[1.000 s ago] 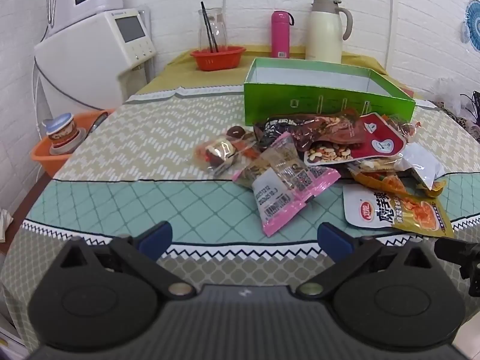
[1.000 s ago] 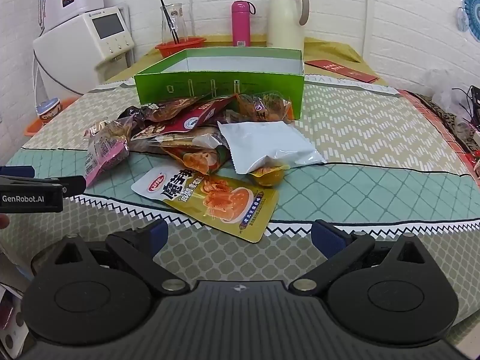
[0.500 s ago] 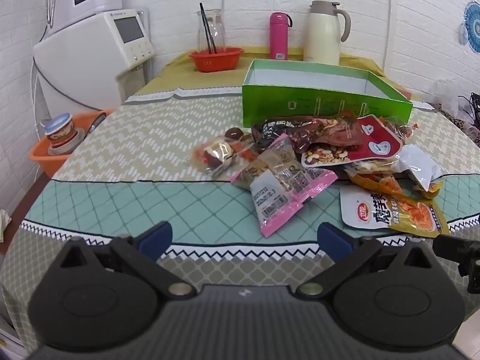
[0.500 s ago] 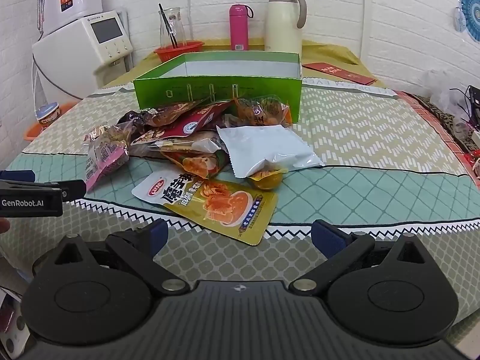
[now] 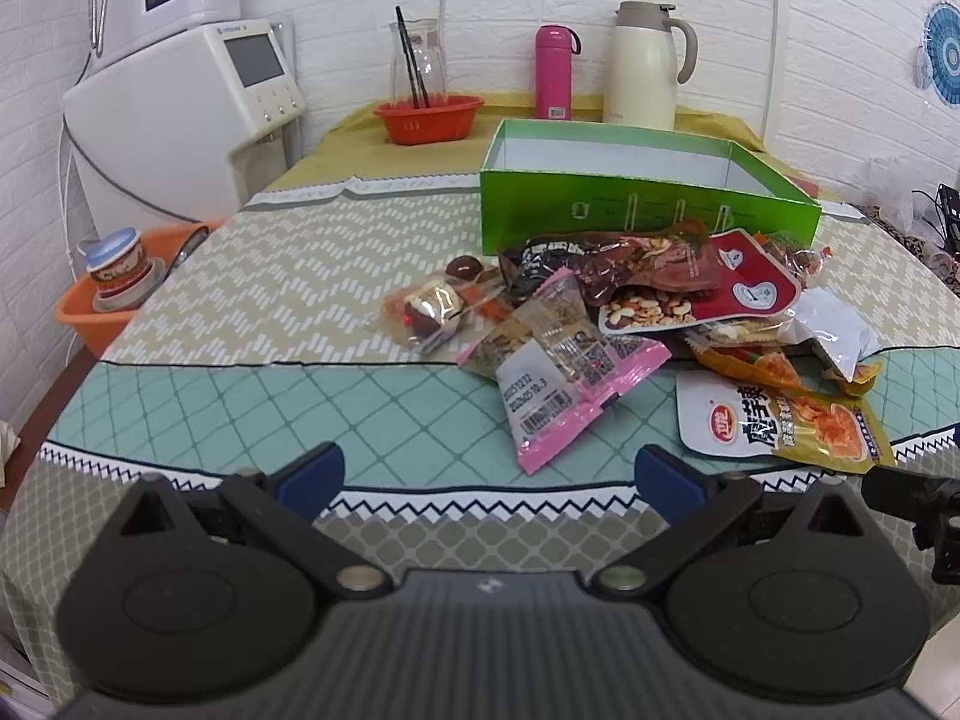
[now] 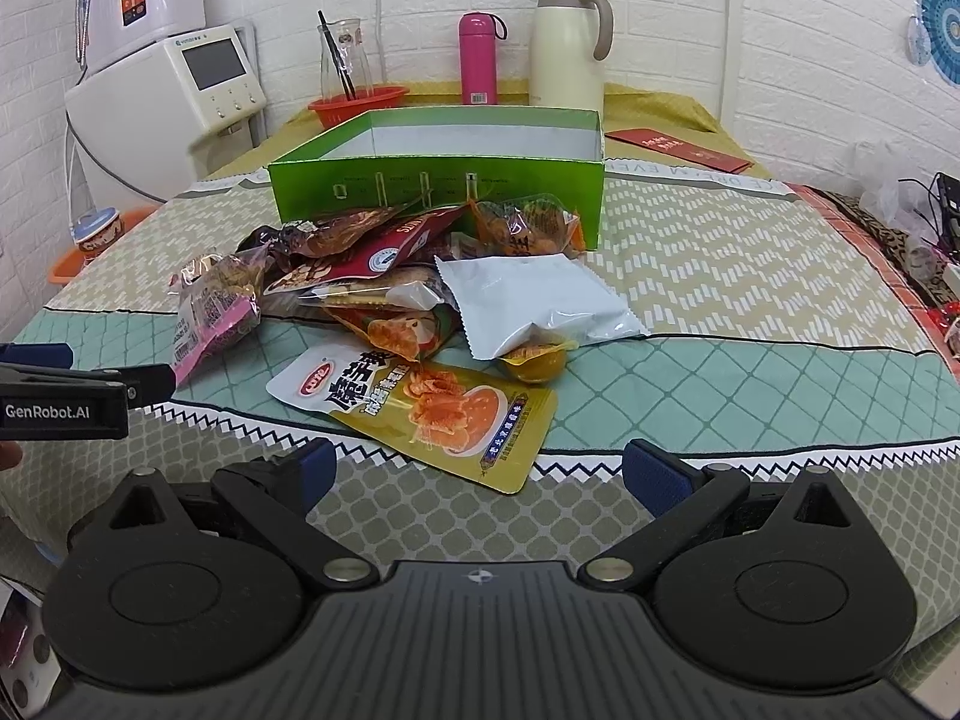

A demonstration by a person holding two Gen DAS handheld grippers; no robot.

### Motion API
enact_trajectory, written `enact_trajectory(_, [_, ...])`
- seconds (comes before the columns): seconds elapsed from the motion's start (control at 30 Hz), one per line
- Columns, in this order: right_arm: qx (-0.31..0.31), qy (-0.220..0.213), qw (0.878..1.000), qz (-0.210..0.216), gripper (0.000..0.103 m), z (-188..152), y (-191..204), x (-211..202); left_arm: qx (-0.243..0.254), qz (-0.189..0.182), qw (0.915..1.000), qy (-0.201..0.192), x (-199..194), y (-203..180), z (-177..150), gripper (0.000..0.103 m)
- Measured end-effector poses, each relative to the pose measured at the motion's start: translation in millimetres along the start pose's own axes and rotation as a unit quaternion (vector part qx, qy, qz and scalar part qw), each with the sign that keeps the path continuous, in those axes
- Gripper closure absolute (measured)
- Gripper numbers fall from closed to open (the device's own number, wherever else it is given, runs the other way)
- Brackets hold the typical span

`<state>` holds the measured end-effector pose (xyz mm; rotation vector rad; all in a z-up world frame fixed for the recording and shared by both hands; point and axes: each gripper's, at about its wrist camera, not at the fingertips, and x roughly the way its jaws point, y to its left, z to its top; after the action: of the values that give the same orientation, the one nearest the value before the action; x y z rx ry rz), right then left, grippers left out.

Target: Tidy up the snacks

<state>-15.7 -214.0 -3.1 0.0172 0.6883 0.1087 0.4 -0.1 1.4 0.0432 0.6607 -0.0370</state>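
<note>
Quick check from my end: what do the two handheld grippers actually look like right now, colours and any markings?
Both match: matte black bodies with two round pivot discs, silver pins, and blue-padded fingers. The left gripper shows white "GenRobot.AI" lettering on its side in the right wrist view. The right gripper has a small crosshair mark.

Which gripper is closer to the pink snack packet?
Left. The left gripper sits just short of the pink snack packet, almost in line; the right gripper is off to its right, facing the gold pouch.

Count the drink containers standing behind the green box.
2: a pink bottle left of a cream jug, both upright on the yellow cloth behind the green box. The glass jar in the red basket excluded.
</note>
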Motion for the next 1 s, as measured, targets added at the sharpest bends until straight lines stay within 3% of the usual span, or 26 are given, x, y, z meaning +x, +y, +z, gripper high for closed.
enact_trajectory(1.0, [-0.003,-0.001,1.000,0.001,0.000,2.2,3.4,2.7,-0.005,-0.005,1.0000,0.002,2.2,0.5,0.3,0.000])
